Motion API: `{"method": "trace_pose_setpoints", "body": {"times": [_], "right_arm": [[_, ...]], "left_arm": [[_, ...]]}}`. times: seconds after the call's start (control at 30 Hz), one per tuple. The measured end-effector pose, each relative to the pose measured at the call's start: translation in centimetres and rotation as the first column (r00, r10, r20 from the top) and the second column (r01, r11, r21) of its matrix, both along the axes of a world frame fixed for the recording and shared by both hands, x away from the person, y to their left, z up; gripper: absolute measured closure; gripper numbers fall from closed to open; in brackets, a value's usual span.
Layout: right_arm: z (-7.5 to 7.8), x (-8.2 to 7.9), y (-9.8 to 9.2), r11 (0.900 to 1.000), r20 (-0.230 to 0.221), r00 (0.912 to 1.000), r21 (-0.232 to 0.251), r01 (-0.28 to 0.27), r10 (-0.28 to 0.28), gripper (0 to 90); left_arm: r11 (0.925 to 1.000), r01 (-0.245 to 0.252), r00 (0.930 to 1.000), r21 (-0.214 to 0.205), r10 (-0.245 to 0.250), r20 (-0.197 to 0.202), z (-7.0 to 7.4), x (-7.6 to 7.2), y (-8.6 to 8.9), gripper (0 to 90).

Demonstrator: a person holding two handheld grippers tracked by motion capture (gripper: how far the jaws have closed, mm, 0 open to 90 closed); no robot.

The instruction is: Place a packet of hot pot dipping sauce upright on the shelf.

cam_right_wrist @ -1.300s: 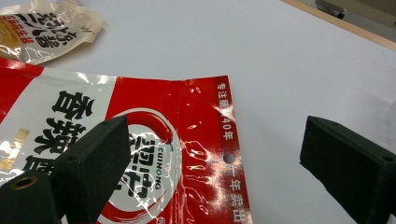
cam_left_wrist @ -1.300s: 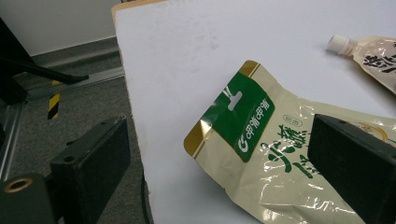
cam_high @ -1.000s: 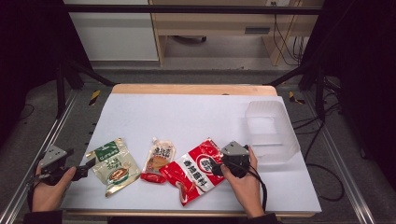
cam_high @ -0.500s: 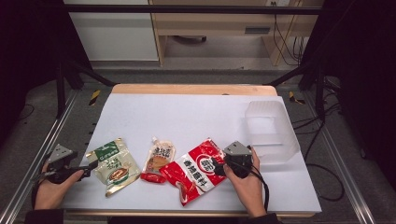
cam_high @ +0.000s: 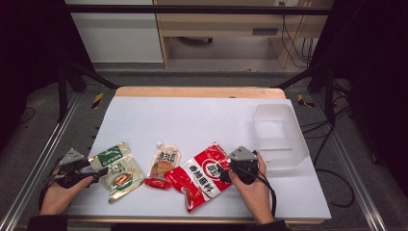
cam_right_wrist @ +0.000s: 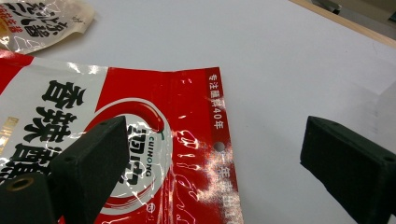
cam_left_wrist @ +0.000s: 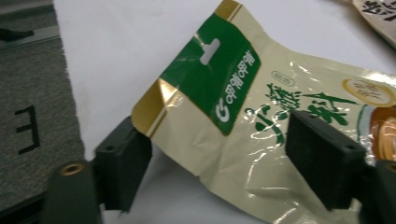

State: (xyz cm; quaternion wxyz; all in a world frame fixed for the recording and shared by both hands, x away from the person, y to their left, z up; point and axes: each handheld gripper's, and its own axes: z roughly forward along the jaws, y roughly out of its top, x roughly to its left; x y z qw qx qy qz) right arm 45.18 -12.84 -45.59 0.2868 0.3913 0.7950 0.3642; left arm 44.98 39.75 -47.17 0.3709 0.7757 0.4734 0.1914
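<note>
Left gripper view shows my left tongs closing around the green packet; my right tongs gape over the red packet.

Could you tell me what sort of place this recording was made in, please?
Probably a lab recording station: a white-topped table inside a metal frame, cables on the floor, and staged food pouches such as the red pouch.

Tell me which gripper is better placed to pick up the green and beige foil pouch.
Left. The left gripper has been closing its jaws around the green and beige foil pouch corner; the right gripper sits open over the red glossy sachet.
</note>
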Motion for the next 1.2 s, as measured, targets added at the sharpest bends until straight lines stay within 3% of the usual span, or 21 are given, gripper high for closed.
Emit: {"method": "trace_pose_setpoints", "body": {"times": [0.07,0.2,0.5,0.67,0.83,1.03,1.13,1.2], "right_arm": [[0.0,0.0,0.0,1.0,-0.003,1.0,-0.004,-0.002,0.002,8.6],[-0.1,0.0,0.1,1.0,-0.012,0.9999,-0.008,0.001,-0.001,8.6],[0.0,0.0,0.0,1.0,-0.006,1.0,-0.007,-0.003,0.003,8.5],[0.0,0.0,0.1,1.0,-0.009,1.0,-0.005,-0.003,0.003,8.5],[0.1,-0.1,0.1,1.0,-0.011,0.9999,-0.006,0.001,-0.001,8.3],[0.0,0.0,0.2,0.9999,-0.014,0.9999,-0.01,-0.003,0.003,8.3],[0.0,-0.1,0.1,0.9999,-0.015,0.9999,-0.011,-0.004,0.004,8.2],[0.0,-0.1,0.1,0.9999,-0.013,0.9999,-0.01,-0.004,0.003,8.2]], "left_arm": [[0.9996,0.022,0.9996,-0.019,-0.022,-0.015,0.1,-0.2,-0.1,35.8],[0.9987,0.043,0.999,-0.026,-0.043,-0.006,0.6,-0.7,-0.2,43.3],[0.999,0.044,0.9989,0.008,-0.043,-0.018,0.7,-0.7,0.1,75.5],[0.9988,0.048,0.9986,0.011,-0.048,-0.02,1.0,-0.7,0.3,88.0],[0.9977,0.062,0.9979,0.025,-0.062,-0.02,1.5,-1.1,0.5,89.7],[0.9977,0.067,0.9973,0.016,-0.067,0.031,2.9,-2.1,0.9,90.0],[0.9964,0.084,0.994,-0.013,-0.083,0.071,4.2,-2.7,0.9,90.0],[0.9956,0.093,0.992,-0.008,-0.092,0.086,4.7,-2.9,0.8,90.0]]}}
